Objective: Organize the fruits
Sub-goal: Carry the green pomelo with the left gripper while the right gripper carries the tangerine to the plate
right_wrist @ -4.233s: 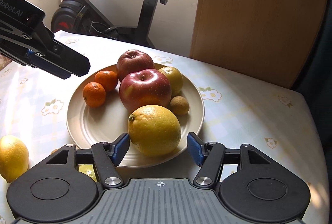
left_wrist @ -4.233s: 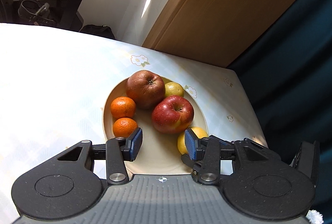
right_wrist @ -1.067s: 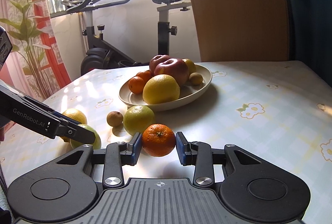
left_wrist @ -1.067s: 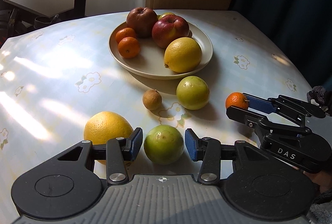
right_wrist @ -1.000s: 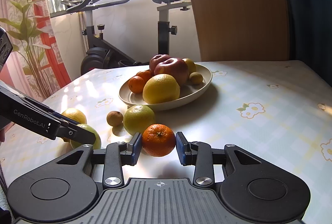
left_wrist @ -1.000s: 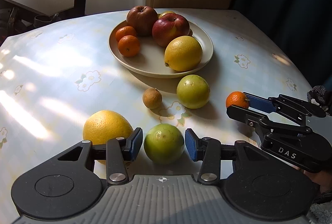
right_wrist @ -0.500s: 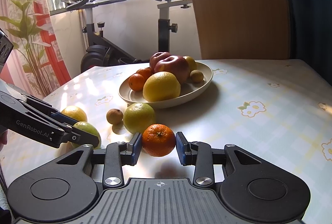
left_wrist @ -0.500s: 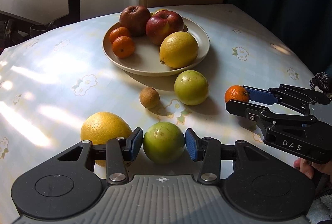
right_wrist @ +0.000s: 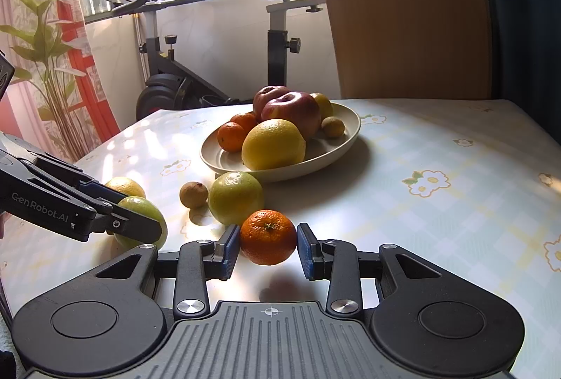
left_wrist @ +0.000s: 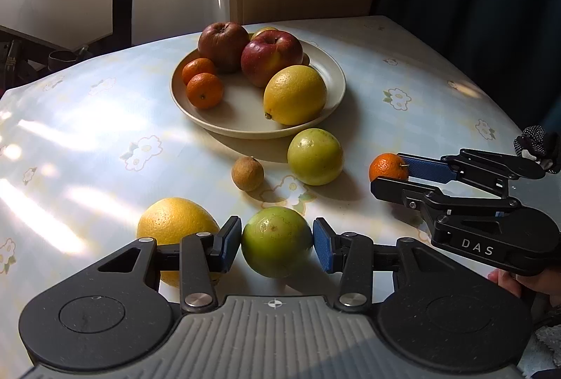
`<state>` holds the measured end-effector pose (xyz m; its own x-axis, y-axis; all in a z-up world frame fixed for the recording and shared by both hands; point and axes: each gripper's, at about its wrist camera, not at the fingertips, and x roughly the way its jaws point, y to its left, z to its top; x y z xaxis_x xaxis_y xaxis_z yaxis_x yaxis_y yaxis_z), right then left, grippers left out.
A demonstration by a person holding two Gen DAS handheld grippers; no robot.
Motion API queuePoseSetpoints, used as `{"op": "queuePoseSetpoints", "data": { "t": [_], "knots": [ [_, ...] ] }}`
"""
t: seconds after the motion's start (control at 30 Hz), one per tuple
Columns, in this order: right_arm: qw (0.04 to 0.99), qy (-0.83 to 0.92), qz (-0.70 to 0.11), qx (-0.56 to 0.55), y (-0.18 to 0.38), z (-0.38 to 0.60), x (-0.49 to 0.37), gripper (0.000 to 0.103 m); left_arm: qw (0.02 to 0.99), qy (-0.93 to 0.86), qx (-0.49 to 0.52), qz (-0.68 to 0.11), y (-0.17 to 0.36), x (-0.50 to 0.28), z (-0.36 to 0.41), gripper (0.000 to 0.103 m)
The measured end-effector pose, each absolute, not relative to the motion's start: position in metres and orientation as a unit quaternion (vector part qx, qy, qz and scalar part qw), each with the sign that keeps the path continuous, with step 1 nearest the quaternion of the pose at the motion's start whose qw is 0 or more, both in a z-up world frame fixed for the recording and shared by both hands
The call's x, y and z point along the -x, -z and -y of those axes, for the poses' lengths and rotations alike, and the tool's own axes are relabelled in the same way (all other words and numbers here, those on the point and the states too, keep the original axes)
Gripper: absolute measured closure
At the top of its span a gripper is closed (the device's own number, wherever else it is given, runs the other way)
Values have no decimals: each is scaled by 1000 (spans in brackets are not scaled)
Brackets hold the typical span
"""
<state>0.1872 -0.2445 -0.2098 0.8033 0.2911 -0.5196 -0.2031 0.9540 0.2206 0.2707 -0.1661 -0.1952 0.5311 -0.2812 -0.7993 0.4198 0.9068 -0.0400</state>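
My left gripper (left_wrist: 277,244) is shut on a green round fruit (left_wrist: 277,240), both blue pads pressing its sides near the table's front. The right gripper (right_wrist: 268,251) is shut on a small tangerine (right_wrist: 268,237), whose shadow falls on the cloth just under it. Each view shows the other gripper: the right one (left_wrist: 389,175) with its tangerine (left_wrist: 387,166), the left one (right_wrist: 140,221) with its green fruit (right_wrist: 140,207). Behind stands a beige plate (left_wrist: 333,91) (right_wrist: 350,130) with two apples, two tangerines, a big yellow citrus and smaller fruit.
Loose on the flowered tablecloth are another green fruit (left_wrist: 315,156), a small brown fruit (left_wrist: 247,173) and a large yellow citrus (left_wrist: 175,224). An exercise bike (right_wrist: 280,28), a wooden panel (right_wrist: 403,10), a dark curtain and a plant stand behind the table.
About four seconds ago both grippers stood open at the plate; now they are back at the near side, each shut on a fruit. Over the last second nothing has visibly moved.
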Motion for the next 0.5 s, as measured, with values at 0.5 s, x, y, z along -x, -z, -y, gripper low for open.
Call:
{"op": "queuePoseSetpoints", "data": {
  "t": [0.5],
  "knots": [
    [951,-104,-285,-64,197,246,-185,71,887,202,-45,-413,173,-268,148,56]
  ]
}}
